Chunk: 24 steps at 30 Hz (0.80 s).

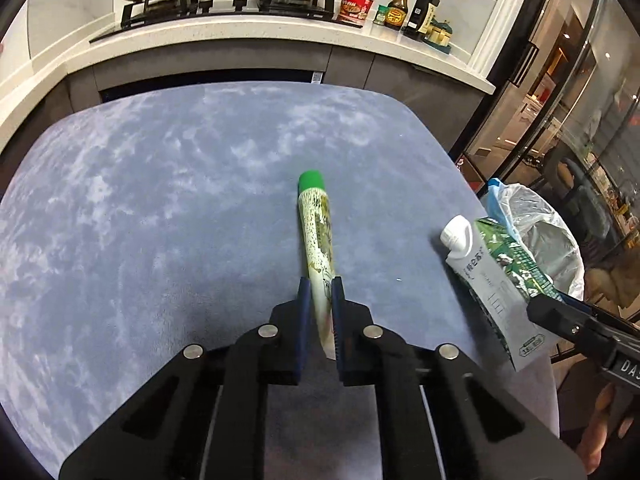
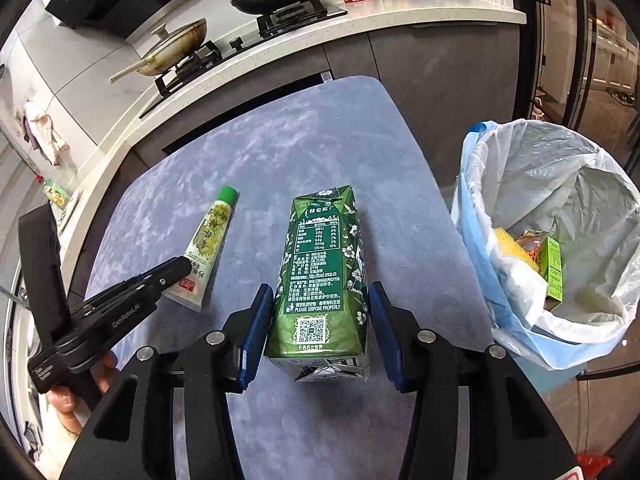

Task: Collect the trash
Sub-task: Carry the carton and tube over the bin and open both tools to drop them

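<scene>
We hold two tongs over a blue-grey table (image 1: 160, 200). We go from the left side to the right.

Our left tongs (image 1: 320, 292) are pinched tight on the flat tail end of a tube (image 1: 318, 232). The blue pads (image 1: 305, 300) squeeze it from both sides. The tube sticks out toward 12 o'clock from the tongs, and its green cap (image 1: 311, 181) is the far tip. In the right wrist view the tube (image 2: 208, 240) looks like it sits low over the table; we cannot tell if it touches.

Our right tongs (image 2: 320, 312) are about half wide, with a green milk carton (image 2: 324, 272) between the pads. The left pad (image 2: 258, 320) lies right against the carton. The right pad (image 2: 382, 320) seems very near it, but we cannot be sure it presses. In the left wrist view the carton (image 1: 500, 272) hangs up in the air with its white cap (image 1: 456, 234) pointing to 11 o'clock, so we think it is held.

The trash bin with its white bag (image 2: 560, 184) is at 2 o'clock from the right tongs, just past the table edge. It has some trash in it, like a small green box (image 2: 554, 268).

To do this step well, we think we should keep both grips firm and not loosen until each thing is over the open bag. The carton is closer, so it may go first. The tube is held only at its thin tail, so it could swing or slip; we should move it slowly and keep the two tongs from bumping.
</scene>
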Each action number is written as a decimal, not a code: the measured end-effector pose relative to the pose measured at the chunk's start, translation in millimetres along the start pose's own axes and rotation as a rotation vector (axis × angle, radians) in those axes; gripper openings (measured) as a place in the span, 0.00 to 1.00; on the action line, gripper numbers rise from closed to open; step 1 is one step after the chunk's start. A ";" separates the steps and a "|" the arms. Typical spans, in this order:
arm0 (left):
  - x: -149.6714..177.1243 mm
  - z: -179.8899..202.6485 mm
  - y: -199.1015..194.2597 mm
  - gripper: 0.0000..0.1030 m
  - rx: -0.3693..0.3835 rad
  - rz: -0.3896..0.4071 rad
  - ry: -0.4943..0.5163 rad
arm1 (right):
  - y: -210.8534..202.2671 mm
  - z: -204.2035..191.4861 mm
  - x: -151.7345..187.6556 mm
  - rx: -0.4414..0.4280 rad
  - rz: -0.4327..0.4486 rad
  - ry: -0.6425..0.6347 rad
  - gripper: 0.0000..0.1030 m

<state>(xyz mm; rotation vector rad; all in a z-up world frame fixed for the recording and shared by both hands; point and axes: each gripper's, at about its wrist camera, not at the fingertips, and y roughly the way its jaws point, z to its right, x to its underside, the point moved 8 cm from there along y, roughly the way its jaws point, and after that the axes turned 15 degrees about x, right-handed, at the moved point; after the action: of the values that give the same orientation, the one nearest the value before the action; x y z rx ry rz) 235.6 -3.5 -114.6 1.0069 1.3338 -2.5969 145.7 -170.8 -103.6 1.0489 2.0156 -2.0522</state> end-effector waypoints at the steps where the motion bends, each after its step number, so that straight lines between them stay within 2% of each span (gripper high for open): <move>1: 0.7 3.8 -1.6 0.09 0.006 -0.001 -0.001 | -1.8 1.0 0.5 -0.002 0.002 0.002 0.46; 7: 6.4 28.5 -18.5 0.08 0.030 0.013 0.002 | -18.0 11.5 3.4 -0.010 0.024 0.007 0.45; 16: 38.9 57.8 -34.8 0.08 0.041 -0.012 0.002 | -38.6 25.2 13.6 -0.026 0.043 0.023 0.45; 24: 21.5 90.2 -56.9 0.08 0.067 0.034 0.051 | -62.4 45.6 0.5 -0.024 0.105 0.066 0.45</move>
<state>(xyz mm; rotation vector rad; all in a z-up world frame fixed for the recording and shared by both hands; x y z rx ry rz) 152.8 -29.8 -49.1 1.1023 1.2368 -2.6246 95.4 -203.8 -55.2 1.2058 1.9639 -1.9624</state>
